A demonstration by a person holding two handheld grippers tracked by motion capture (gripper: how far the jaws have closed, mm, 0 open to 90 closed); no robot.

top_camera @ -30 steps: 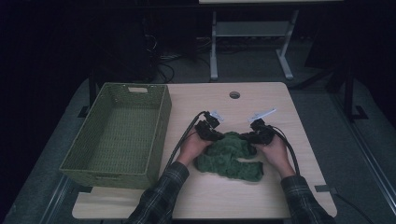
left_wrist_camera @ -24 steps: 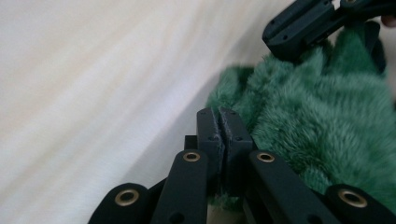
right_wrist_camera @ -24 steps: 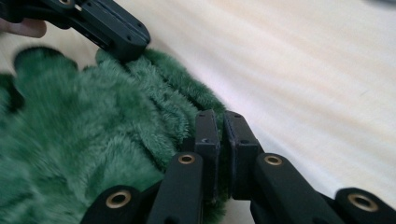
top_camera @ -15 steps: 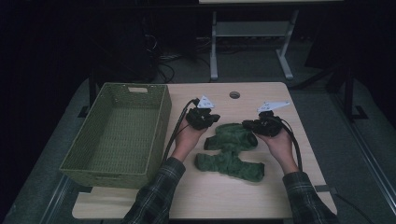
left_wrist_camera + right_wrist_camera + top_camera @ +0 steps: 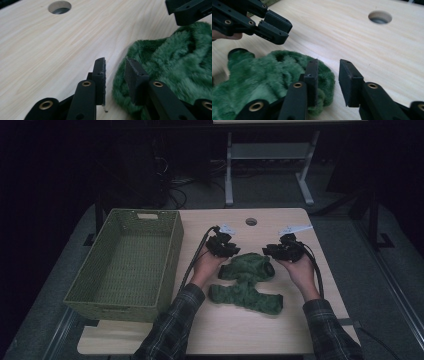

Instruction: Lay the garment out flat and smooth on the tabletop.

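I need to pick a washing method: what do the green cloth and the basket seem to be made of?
The green fuzzy cloth looks like plush fleece: deep, soft pile shows close up. The olive-green rectangular basket looks woven, maybe plastic or paper cord: fine matte weave.

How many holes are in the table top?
1. The round hole sits near the far edge of the table, beyond the green fuzzy cloth. More could hide under the cloth or the basket.

Green wicker basket (image 5: 125,265) at left of wooden table (image 5: 300,330), round hole (image 5: 251,221) near far edge.
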